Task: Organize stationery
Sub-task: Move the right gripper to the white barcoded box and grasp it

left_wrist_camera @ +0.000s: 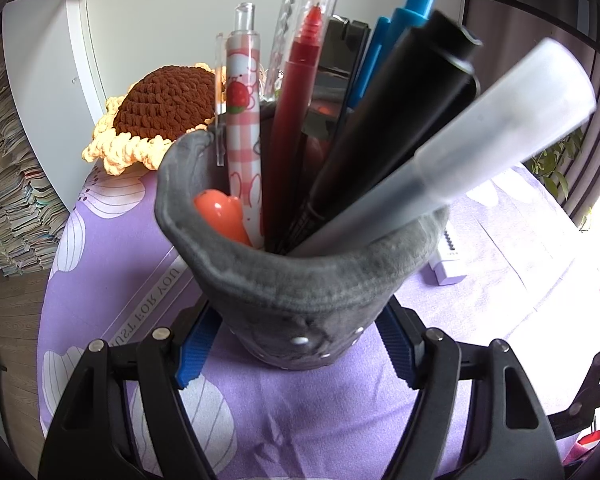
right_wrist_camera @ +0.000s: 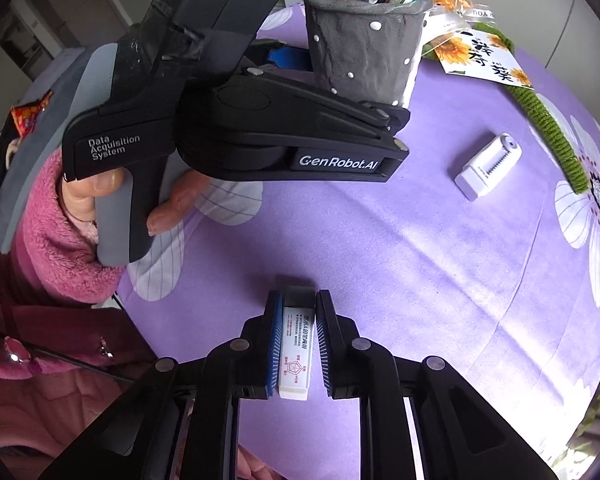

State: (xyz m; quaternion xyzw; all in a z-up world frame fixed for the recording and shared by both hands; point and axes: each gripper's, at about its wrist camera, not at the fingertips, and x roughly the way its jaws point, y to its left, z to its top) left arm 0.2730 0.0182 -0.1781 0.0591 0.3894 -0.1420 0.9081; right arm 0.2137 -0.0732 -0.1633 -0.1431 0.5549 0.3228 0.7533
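On the purple flowered cloth [right_wrist_camera: 440,240] that covers the round table, the grey felt pen holder [left_wrist_camera: 300,280] stands toward the far edge, already packed with pens: a pink checked pen [left_wrist_camera: 242,120], a red pen [left_wrist_camera: 292,112], a black marker [left_wrist_camera: 396,120], a frosted pen [left_wrist_camera: 480,152] and some blue ones behind. The left gripper [left_wrist_camera: 296,352] has its blue pads clamped on the lower sides of the holder, steadying it upright. Near the front edge of the table the right gripper [right_wrist_camera: 298,344] points steeply down, and its jaws are drawn in on a white eraser [right_wrist_camera: 296,348] in a printed sleeve; the left pad lies flat against it, while on the right side I can't quite tell whether a sliver of gap is left, so I'd call it pinched but not with full certainty. The eraser seems to rest on the cloth. A white correction tape [right_wrist_camera: 488,166] lies loose toward the right side of the table, well apart from the holder, and a crocheted sunflower [left_wrist_camera: 156,116] sits behind it at the far edge. To my eye the step in hand is picking up the eraser. The next move calls for a firm squeeze, a straight lift, and then a carry over to the holder's mouth, finding a gap among those crowded pens without knocking the holder loose from the other gripper.
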